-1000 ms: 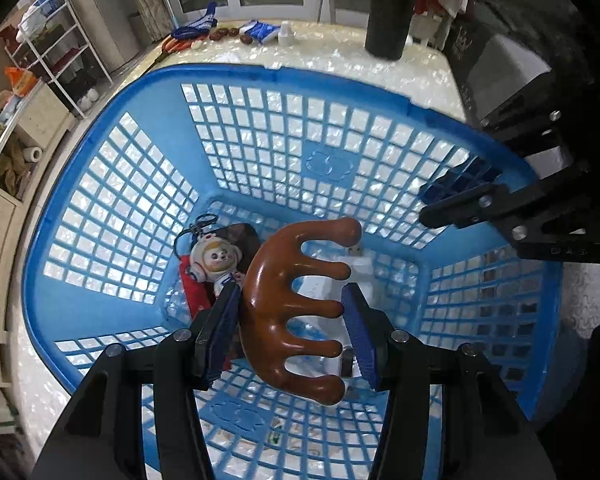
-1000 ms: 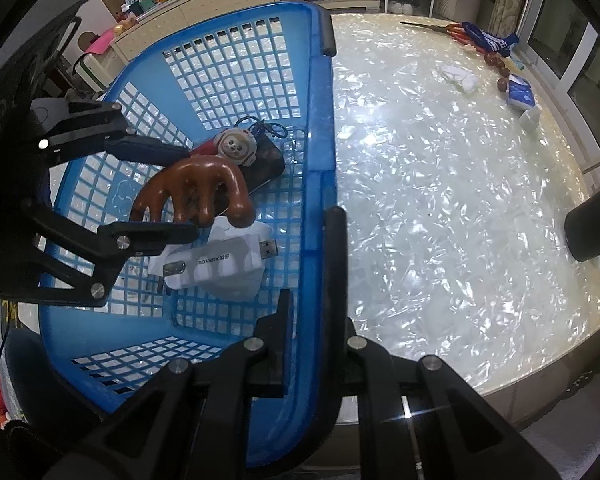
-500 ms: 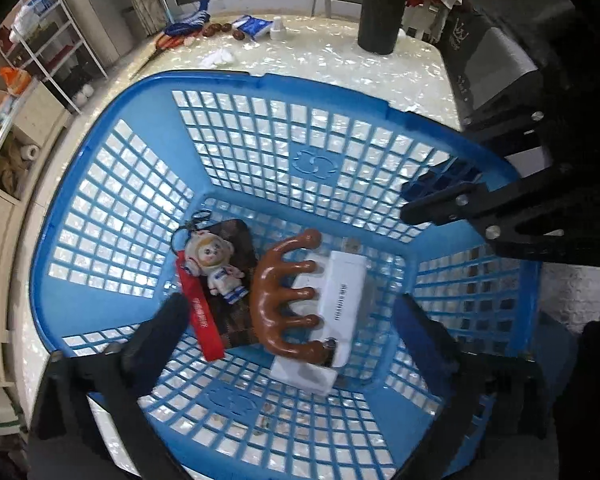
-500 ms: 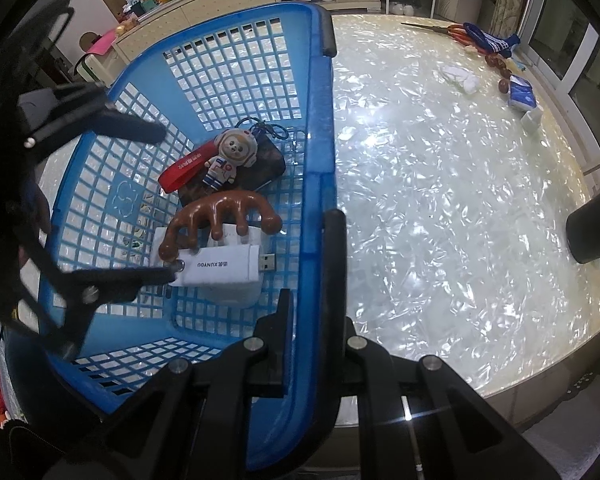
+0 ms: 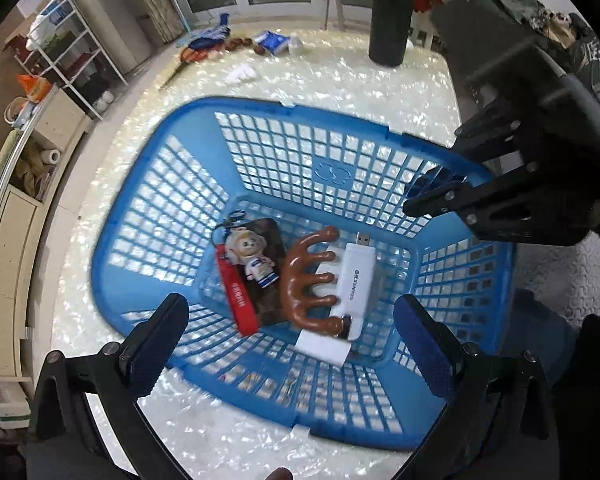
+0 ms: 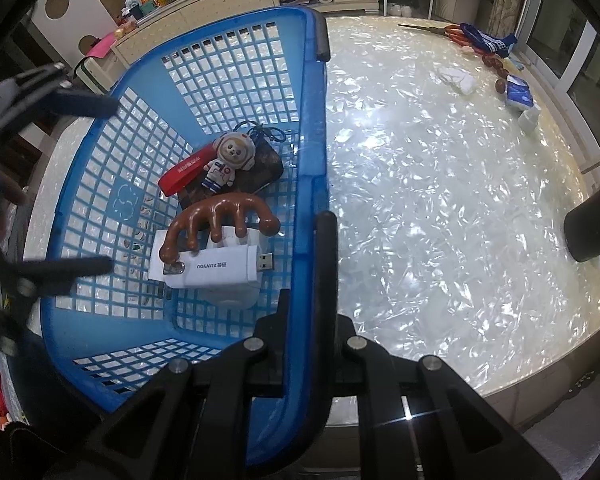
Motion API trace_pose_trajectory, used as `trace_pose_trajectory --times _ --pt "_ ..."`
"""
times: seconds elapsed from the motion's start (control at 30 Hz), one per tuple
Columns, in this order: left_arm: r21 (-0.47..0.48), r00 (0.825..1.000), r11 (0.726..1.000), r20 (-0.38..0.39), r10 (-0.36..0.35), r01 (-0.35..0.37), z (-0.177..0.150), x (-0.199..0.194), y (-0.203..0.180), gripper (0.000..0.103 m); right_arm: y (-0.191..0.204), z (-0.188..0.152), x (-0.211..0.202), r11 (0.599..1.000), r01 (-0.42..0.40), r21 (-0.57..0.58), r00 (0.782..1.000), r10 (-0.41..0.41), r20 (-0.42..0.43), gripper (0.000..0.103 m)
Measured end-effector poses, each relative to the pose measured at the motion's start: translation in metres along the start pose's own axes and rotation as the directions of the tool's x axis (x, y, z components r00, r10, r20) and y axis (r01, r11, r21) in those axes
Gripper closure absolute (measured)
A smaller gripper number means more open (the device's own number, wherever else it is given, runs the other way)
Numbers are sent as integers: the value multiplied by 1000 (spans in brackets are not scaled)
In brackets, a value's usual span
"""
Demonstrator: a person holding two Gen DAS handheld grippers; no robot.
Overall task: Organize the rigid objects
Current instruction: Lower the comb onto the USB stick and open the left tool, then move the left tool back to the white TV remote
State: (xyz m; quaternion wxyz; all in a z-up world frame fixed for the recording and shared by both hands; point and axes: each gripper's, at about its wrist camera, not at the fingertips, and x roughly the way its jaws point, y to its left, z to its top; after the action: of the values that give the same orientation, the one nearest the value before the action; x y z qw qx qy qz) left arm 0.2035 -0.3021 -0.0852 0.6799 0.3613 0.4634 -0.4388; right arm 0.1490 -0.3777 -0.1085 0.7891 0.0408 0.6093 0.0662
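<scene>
A blue plastic basket (image 5: 160, 184) stands on the pearly table. On its floor lie a brown wooden claw massager (image 5: 308, 280), a white USB dongle (image 5: 356, 276) on a white box, and an astronaut bear keychain (image 5: 252, 256) with a red strap on a dark card. My left gripper (image 5: 290, 300) hangs open above them with nothing between its fingers; in the right wrist view it is a blur at the far left. My right gripper (image 6: 306, 256) is shut on the basket rim (image 6: 312, 120). The same massager (image 6: 220, 216) and dongle (image 6: 220, 270) lie left of that rim.
A black cylinder (image 5: 392, 12) stands at the table's far edge. Scissors (image 6: 440, 30), a white tissue (image 6: 456, 78), a blue packet (image 6: 518, 94) and small brown pieces lie along one side. Shelves and a cabinet (image 5: 16, 240) stand beyond the table.
My left gripper opened and let go of the brown massager, which now lies on the white items in the basket. The gripper then rose. The right gripper kept its hold on the rim.
</scene>
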Motion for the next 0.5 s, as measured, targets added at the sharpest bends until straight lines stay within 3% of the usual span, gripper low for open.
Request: trace_pose_trajectory --times 0.23,0.4,0.5 --pt "-62 999 997 21 45 -44 -26 -43 21 0 2 -1 -1 1000 8 -9 1000 -8 -5 93" --pt "-158 998 985 -1 65 -65 -62 -58 37 0 4 -1 -1 1000 21 -17 1000 -21 -10 93" --pt "-251 997 965 -12 81 -81 -89 -60 49 0 6 0 -1 999 36 -28 999 -36 -14 93"
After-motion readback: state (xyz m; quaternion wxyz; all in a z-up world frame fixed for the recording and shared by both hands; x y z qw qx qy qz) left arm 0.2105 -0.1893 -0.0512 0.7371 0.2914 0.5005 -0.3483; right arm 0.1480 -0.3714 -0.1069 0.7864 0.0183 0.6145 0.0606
